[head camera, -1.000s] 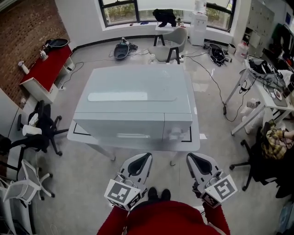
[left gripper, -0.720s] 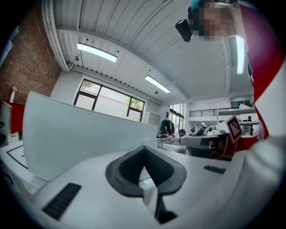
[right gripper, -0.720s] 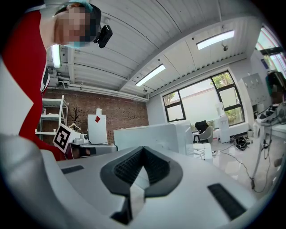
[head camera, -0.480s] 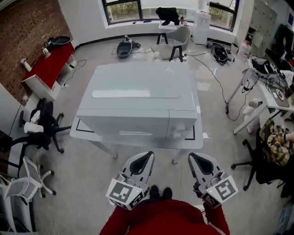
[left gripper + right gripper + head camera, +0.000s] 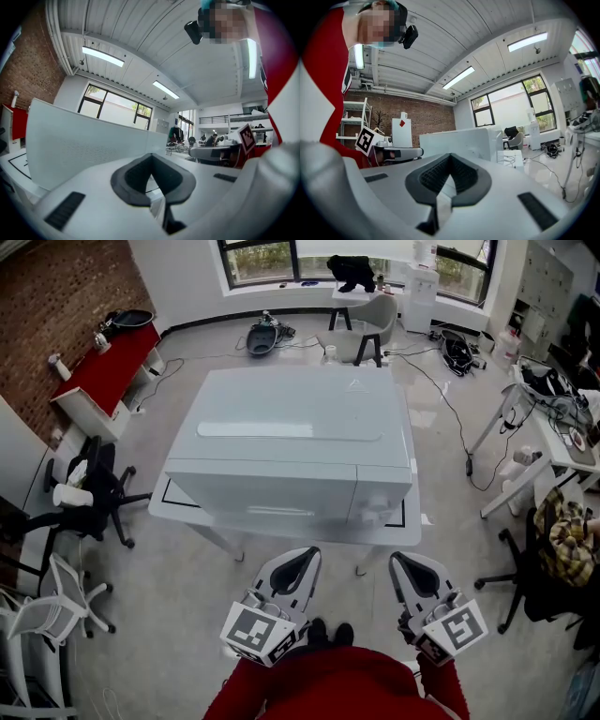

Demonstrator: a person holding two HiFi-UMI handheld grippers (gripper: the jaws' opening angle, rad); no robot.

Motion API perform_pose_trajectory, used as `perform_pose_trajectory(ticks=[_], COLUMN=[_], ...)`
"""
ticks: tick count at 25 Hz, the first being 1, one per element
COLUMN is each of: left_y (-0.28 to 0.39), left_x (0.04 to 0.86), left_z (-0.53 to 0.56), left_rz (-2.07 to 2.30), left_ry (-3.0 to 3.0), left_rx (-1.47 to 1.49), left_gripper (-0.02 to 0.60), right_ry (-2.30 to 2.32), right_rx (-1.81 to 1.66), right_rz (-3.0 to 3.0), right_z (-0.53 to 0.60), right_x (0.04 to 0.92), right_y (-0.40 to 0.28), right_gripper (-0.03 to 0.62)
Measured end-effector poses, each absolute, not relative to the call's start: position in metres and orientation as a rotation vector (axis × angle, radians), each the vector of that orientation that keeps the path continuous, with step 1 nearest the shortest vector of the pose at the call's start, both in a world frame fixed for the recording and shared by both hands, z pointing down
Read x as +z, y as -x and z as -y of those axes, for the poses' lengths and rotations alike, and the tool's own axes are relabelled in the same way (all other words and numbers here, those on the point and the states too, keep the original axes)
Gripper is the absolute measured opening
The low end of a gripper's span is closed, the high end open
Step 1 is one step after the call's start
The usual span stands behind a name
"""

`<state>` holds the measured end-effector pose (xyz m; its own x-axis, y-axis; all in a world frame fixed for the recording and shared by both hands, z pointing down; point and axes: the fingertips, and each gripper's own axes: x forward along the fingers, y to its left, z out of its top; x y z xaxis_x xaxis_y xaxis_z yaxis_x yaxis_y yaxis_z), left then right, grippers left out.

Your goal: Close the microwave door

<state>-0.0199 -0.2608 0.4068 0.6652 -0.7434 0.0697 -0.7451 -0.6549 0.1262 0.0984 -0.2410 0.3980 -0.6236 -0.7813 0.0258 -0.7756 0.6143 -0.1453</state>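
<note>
Left hand-held gripper [image 5: 309,554] and right hand-held gripper [image 5: 395,558] hung side by side low in the head view. They were close in front of the person's red sleeves [image 5: 333,688] and above a pair of dark shoes [image 5: 323,636] on the grey floor [image 5: 169,615]. Each pointed toward the microwave [image 5: 291,442] and was well apart from it. In the left gripper view the dark-padded jaws met at their tips with nothing between them. The right gripper view showed the same, its jaws pressed together and empty.

The microwave, a large white box, stood on a white tabletop [image 5: 165,505] marked with thin black lines and took up most of it. Its door [image 5: 262,486] filled the left and middle of the front face and sat flush with the control panel [image 5: 380,498] to its right, so it looked closed. In the left gripper view the microwave rose as a pale wall on the left. In the right gripper view it stood just ahead of the jaws.

Around the tabletop were a red cabinet [image 5: 103,371] by the brick wall [image 5: 56,296] and black and white office chairs [image 5: 89,488] on the left. A grey chair [image 5: 361,320] stood under the window [image 5: 262,259], and a cluttered desk [image 5: 553,432] with trailing cables was on the right.
</note>
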Motion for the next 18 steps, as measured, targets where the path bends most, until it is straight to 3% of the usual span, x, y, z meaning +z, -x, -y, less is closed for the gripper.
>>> perform_pose_trajectory(ticks=[18], left_y=[0.0163], left_x=[0.4085], left_z=[0.2583], left_rz=[1.237], left_ry=[-2.723], left_rx=[0.042], left_gripper=[0.009], right_ry=[1.368], right_rx=[-0.246], right_rz=[-2.774], right_z=[0.2425], right_x=[0.4004], right_y=[-0.1014], right_gripper=[0.011])
